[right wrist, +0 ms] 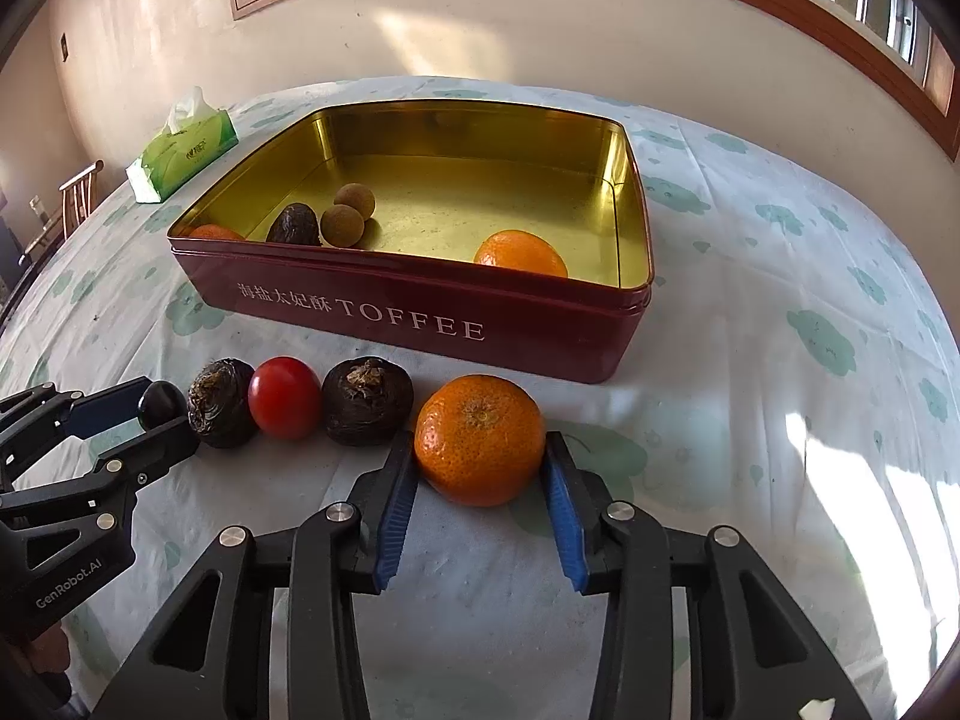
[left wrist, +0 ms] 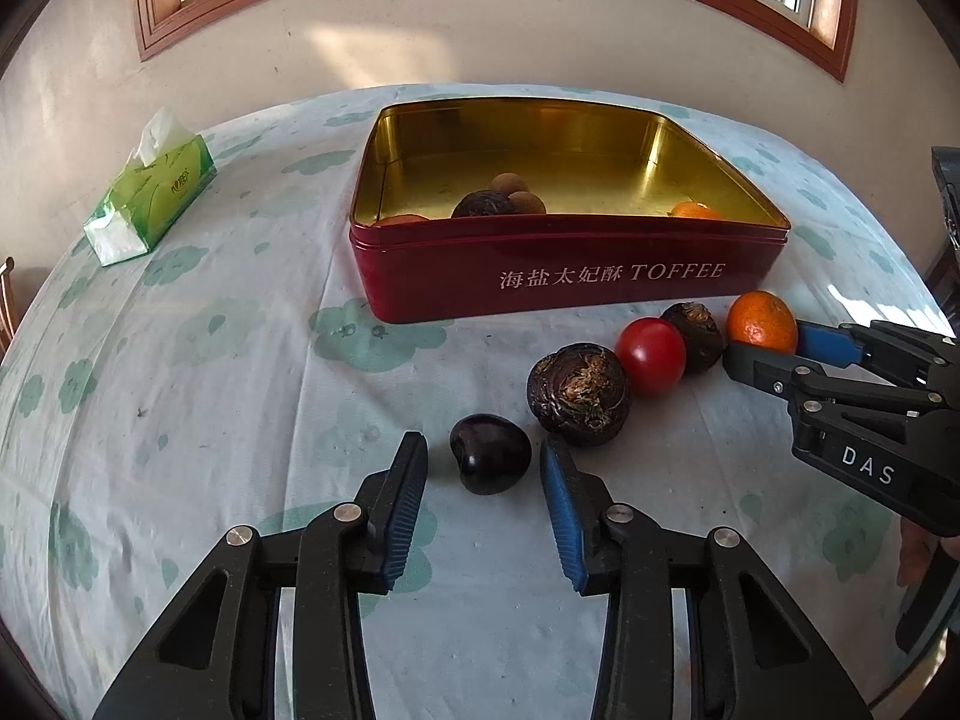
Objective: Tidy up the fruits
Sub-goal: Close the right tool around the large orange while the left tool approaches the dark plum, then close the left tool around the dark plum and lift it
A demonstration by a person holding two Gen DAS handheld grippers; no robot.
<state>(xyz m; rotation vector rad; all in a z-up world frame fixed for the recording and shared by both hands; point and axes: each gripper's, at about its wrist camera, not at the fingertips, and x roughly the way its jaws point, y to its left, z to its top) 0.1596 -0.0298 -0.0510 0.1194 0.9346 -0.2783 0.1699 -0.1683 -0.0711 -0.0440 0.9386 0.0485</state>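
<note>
The red tin (left wrist: 564,282) carries white lettering on its front wall: the Chinese characters 海盐太妃酥 followed by the word "TOFFEE", legible in both views. The right gripper (left wrist: 762,354) bears the white letters "DAS" on its black body. The left gripper (right wrist: 162,414) bears "GenRobot.AI" along its side. The green tissue pack (left wrist: 153,195) has a small logo too blurred to read.

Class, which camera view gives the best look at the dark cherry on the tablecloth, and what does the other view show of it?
The left wrist view: the dark cherry lies whole and near, between the left gripper fingers, with gaps on both sides. In the right wrist view the cherry is small at the edge, partly hidden by that gripper.
</note>
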